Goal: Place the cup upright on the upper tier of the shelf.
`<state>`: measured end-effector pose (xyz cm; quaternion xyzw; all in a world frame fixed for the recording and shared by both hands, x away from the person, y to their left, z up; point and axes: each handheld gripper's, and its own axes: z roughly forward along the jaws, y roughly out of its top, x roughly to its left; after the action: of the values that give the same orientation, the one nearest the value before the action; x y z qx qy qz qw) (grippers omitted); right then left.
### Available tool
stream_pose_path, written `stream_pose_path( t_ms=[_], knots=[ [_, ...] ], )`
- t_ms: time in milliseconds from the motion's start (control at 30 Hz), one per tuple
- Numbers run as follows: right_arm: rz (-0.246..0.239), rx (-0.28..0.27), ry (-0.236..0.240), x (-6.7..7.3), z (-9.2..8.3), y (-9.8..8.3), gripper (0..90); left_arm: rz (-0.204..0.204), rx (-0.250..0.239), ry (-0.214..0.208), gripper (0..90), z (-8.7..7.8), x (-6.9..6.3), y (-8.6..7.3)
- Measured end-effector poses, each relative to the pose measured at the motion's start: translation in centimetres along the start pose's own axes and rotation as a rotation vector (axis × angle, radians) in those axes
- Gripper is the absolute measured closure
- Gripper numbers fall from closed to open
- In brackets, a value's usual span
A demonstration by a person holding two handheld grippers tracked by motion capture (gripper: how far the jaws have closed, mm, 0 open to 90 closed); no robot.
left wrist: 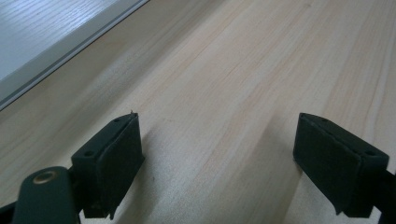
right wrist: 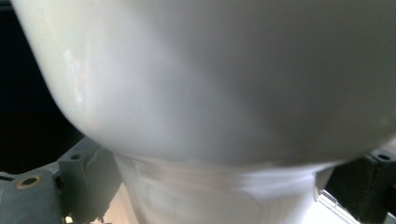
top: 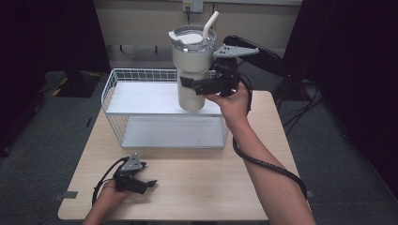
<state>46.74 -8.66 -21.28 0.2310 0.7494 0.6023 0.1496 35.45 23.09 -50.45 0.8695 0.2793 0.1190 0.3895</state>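
Step in hand: by my reading, the tumbler [top: 193, 70] is being carried at the wire rack [top: 141, 101], either going onto its top shelf or coming off it; which of the two cannot be told.
How to do it well: keep the tumbler upright so the straw [top: 210, 24] and lid [top: 191, 36] stay level, move slowly, and hold the grip on the narrow lower body, not the wider upper part. If setting down, aim for the flat middle of the shelf, away from the raised wire rim, and let the base sit flat before loosening the jaws.
Right claw: the right gripper [top: 202, 86] is clamped on the tumbler's lower body from the right side; in the right gripper view the jaws sit tight against both sides of the narrow part [right wrist: 196, 196], with the wider part bulging above.
Tumbler's place: at the far right of the rack, its base at or just above the top shelf; whether it touches cannot be told.
Left claw: the left gripper [top: 141, 183] rests low on the near left of the table [top: 211, 187], jaws spread wide with nothing between them, well apart from the tumbler.
Risk: the tall, top-heavy tumbler could tip if the base catches the rim.
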Motion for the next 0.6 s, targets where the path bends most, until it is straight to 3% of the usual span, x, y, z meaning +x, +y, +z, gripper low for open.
stream_pose_path(
  t_ms=[600],
  knots=[
    [0.010, 0.010, -0.064, -1.2, 0.9, -0.3, 9.6, 0.000, 0.000, 0.000, 15.1, 0.0, 0.0, 0.0]
  ],
)
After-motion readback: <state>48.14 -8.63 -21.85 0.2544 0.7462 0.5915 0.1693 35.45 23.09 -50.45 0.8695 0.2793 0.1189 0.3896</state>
